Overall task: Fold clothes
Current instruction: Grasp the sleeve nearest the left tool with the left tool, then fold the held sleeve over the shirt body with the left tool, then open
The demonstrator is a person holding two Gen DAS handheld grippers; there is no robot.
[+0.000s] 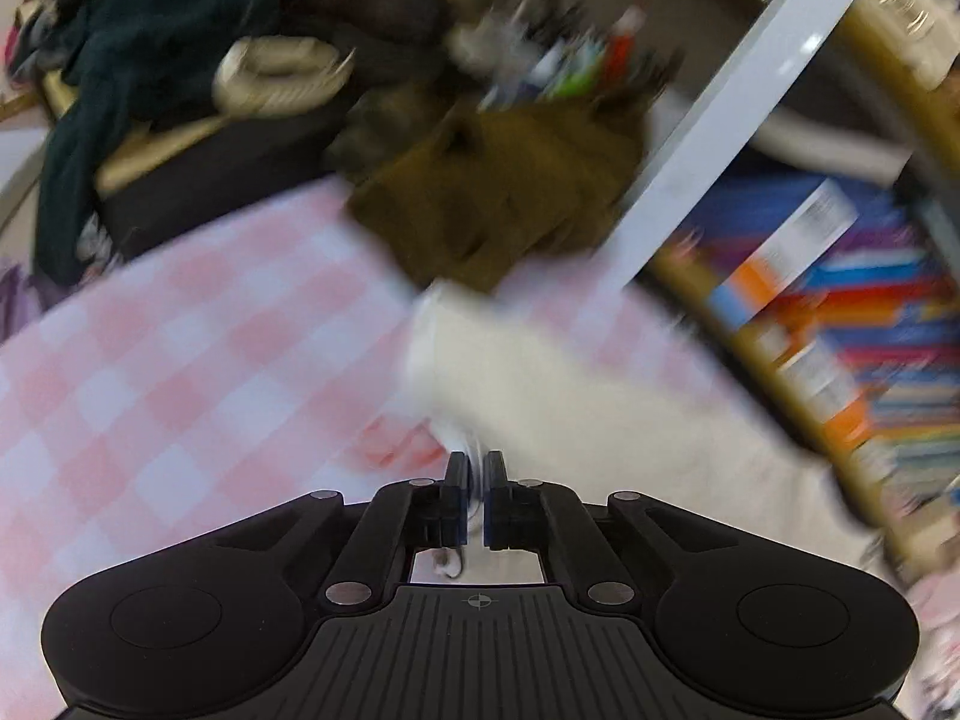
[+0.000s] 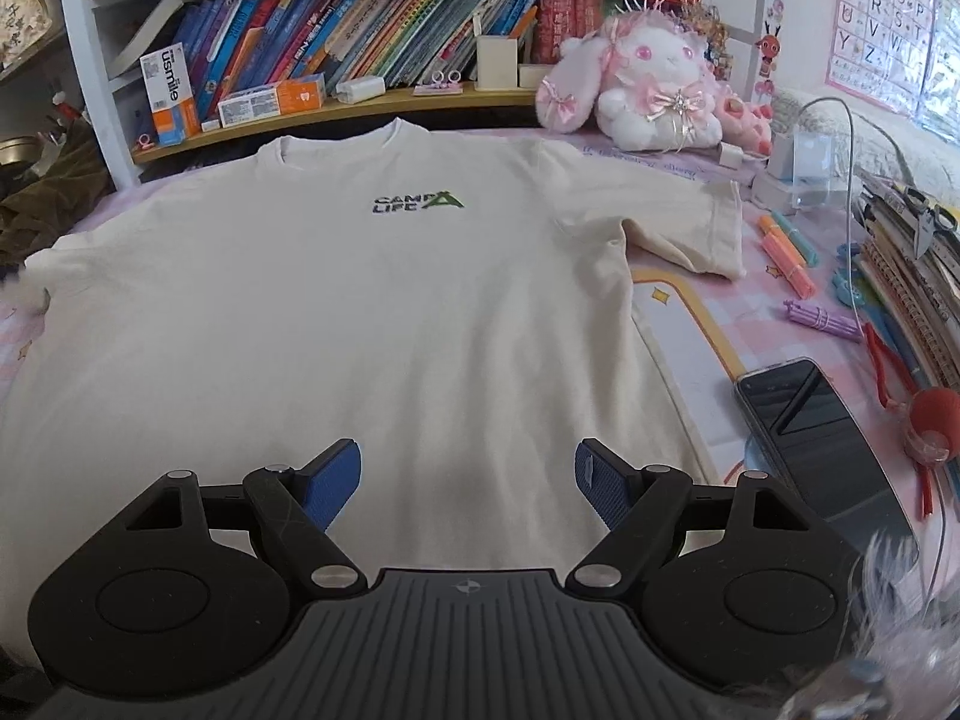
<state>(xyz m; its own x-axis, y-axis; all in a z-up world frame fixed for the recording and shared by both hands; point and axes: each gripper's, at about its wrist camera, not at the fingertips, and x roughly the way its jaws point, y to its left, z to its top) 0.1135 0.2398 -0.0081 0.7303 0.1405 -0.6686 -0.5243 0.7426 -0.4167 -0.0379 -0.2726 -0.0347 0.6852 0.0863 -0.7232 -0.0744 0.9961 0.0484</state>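
T-shirt [image 2: 372, 324], cream-coloured with a small dark and green "CAMP LIFE" print on the chest, lies spread flat and face up on a pink and white checked cloth [image 1: 180, 360] that covers a desk. Its collar points away toward a low wooden shelf of books [image 2: 360, 30], and its right-hand sleeve [image 2: 690, 228] lies out to the side, slightly creased. The right gripper [image 2: 468, 480] hovers over the lower part of the shirt with its blue-padded jaws standing wide apart and nothing between them. To the right of the shirt lie a dark phone [image 2: 822, 450], some pastel marker pens [image 2: 786, 252] and a stack of notebooks [image 2: 912, 276]; a pink and white plush rabbit [image 2: 648, 84] sits at the back, near the shelf. The left wrist view is blurred by motion. In it the left gripper [image 1: 475, 480] has its jaws drawn almost together on a thin pinch of the shirt's pale fabric at an edge of the garment, near the checked cloth. Beyond that edge lies a brown garment [image 1: 498, 198], and farther off a heap of dark clothes [image 1: 150, 48] sits at the far side; details there are too smeared to tell.
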